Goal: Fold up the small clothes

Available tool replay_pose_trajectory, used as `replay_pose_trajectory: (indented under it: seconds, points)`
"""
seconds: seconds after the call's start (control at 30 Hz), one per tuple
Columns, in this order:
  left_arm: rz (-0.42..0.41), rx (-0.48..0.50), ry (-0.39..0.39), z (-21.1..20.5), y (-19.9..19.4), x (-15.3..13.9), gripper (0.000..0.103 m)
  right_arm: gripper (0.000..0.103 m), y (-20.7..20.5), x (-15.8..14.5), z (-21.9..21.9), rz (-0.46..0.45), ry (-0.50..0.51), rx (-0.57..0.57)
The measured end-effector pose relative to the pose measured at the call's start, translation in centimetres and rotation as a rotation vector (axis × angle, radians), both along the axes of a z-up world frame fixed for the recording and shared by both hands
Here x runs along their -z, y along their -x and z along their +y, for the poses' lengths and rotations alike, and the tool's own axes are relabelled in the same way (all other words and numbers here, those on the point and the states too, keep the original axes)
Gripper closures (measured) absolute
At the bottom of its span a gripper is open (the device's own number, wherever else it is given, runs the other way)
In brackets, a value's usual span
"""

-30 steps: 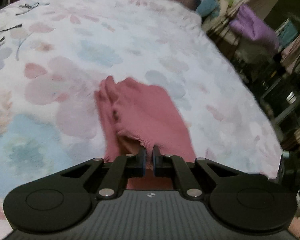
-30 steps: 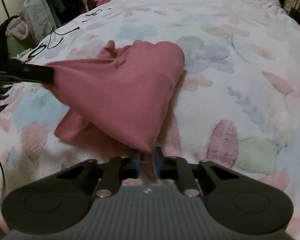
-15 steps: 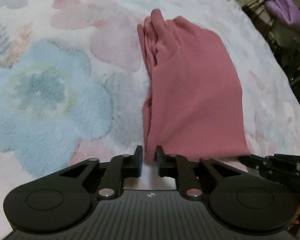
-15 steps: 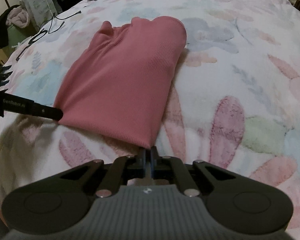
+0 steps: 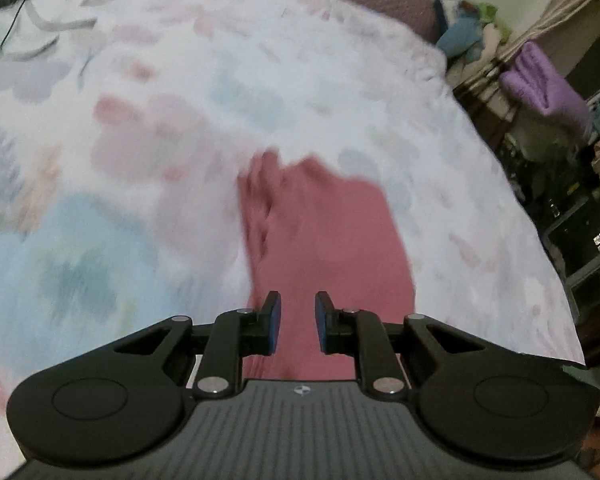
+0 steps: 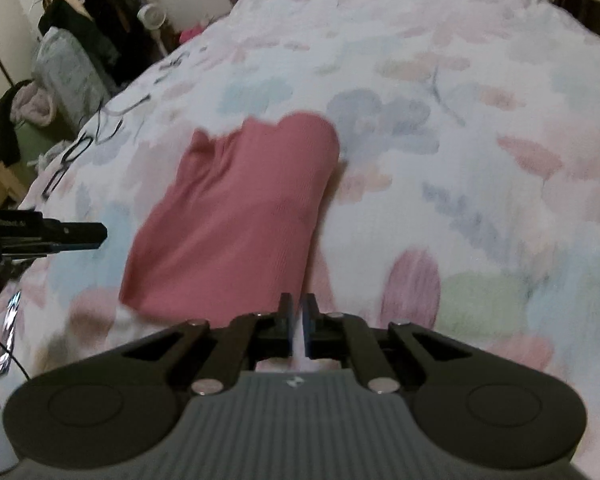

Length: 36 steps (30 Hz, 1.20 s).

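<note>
The pink garment [image 6: 236, 216] lies folded and flat on the bed [image 6: 480, 128], which has a soft white cover with pale flowers on it. In the right wrist view the garment fills the middle of the frame and slants from the lower left up toward the middle. In the left wrist view the same garment [image 5: 324, 240] sits in the lower middle, and the picture is blurry. The left hand-held gripper [image 5: 297, 320] points forward over the near edge of the garment. Its two fingers stand apart with a clear gap between them, and pink cloth shows through the gap, but nothing is pinched. Its blue pads [image 5: 275, 322] face each other. In the right wrist view this left hand-held gripper [image 6: 80, 234] pokes in from the left edge of the frame, lying level and pointing right, just beside the garment's left side and not touching it. The right hand-held gripper [image 6: 298, 326] sits at the bottom middle of its own view, aimed at the near right corner of the garment. Its fingers are almost together, with only a thin slit left, and white cover shows in that slit, not cloth. A black cable [image 6: 112, 120] lies on the bed in the upper left of that view. A purple towel [image 5: 548, 88] hangs at the upper right of the left wrist view.
</note>
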<state>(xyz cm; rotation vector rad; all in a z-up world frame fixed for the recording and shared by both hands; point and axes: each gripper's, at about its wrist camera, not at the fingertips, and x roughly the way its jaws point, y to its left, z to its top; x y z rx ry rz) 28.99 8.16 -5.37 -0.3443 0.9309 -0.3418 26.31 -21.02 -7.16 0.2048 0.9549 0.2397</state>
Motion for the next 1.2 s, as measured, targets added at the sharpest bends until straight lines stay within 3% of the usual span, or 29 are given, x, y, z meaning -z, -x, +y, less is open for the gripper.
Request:
replay_pose_trajectory:
  seconds: [0.2,0.43,0.63,0.67,0.7,0.73,0.77,0.8,0.9,1.03,1.2]
  points:
    - [-0.074,-0.015,-0.007,-3.3,-4.9,1.0,0.084,0.102,-5.3,-0.4,1.2,-0.074,-0.013,0.019]
    - [0.031,-0.106,-0.046,-1.7,-8.0,5.4,0.084,0.102,-9.2,2.0,2.1,-0.041,0.005,0.009]
    - [0.052,-0.169,0.032,0.9,-7.6,6.0,0.084,0.099,-9.8,2.7,1.3,-0.036,-0.042,0.025]
    - [0.038,-0.18,0.069,1.4,-7.5,5.6,0.082,0.093,-9.9,2.6,1.0,-0.04,-0.061,0.035]
    - [0.026,-0.187,0.098,1.7,-7.5,5.3,0.073,0.077,-10.1,2.5,0.7,-0.043,-0.083,0.048]
    - [0.016,-0.194,0.123,1.9,-7.6,5.1,0.059,0.069,-10.3,2.5,0.2,-0.045,-0.114,0.069]
    - [0.01,-0.198,0.142,2.0,-7.8,5.1,0.051,0.058,-10.6,2.5,-0.3,-0.043,-0.139,0.091]
    - [0.011,-0.195,0.148,1.9,-8.3,5.1,0.04,0.054,-11.0,2.7,-0.8,-0.03,-0.165,0.12]
    - [0.053,-0.176,0.16,1.7,-9.7,6.6,0.039,0.041,-12.2,3.6,-2.0,0.011,-0.26,0.174]
    - [0.135,-0.189,0.266,2.2,-11.5,9.3,0.035,0.039,-13.9,6.0,-3.6,0.081,-0.438,0.234]
    - [0.183,-0.182,0.333,2.5,-13.5,11.3,0.037,0.038,-16.0,9.0,-4.5,0.135,-0.55,0.266]
